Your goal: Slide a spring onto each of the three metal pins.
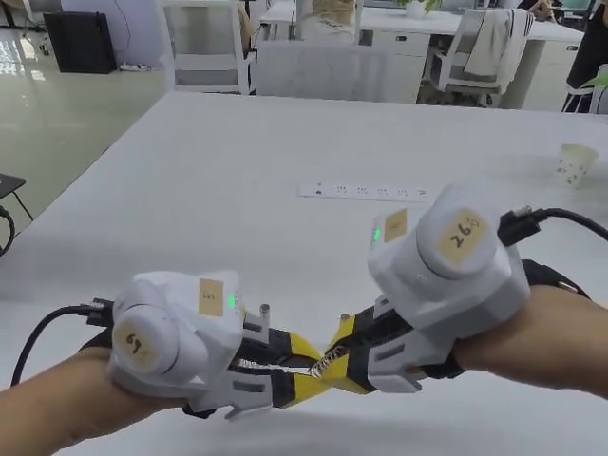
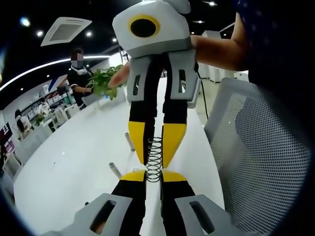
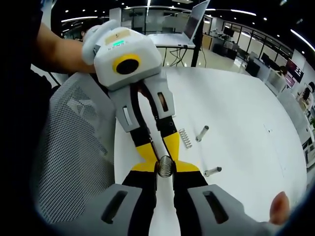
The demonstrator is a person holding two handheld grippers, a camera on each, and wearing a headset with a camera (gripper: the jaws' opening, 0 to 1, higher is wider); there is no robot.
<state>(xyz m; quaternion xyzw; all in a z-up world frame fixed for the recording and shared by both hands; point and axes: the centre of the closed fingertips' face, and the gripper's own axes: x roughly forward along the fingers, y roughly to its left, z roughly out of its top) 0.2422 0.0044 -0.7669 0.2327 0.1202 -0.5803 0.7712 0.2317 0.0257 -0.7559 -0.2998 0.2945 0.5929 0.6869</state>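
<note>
Silvery spring [image 2: 154,157] is pinched end to end between the jaws of the left gripper [image 2: 153,177] and the right gripper [image 3: 166,171], while just beyond them one pin [image 3: 202,133], another pin [image 3: 212,171] and a loose spring [image 3: 185,137] lie bare on the desk [image 3: 236,108], so barely the first fitting looks begun.

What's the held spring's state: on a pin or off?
Off. The spring is clamped in the air between the left gripper and right gripper; a bare pin sits apart from it on the table.
</note>
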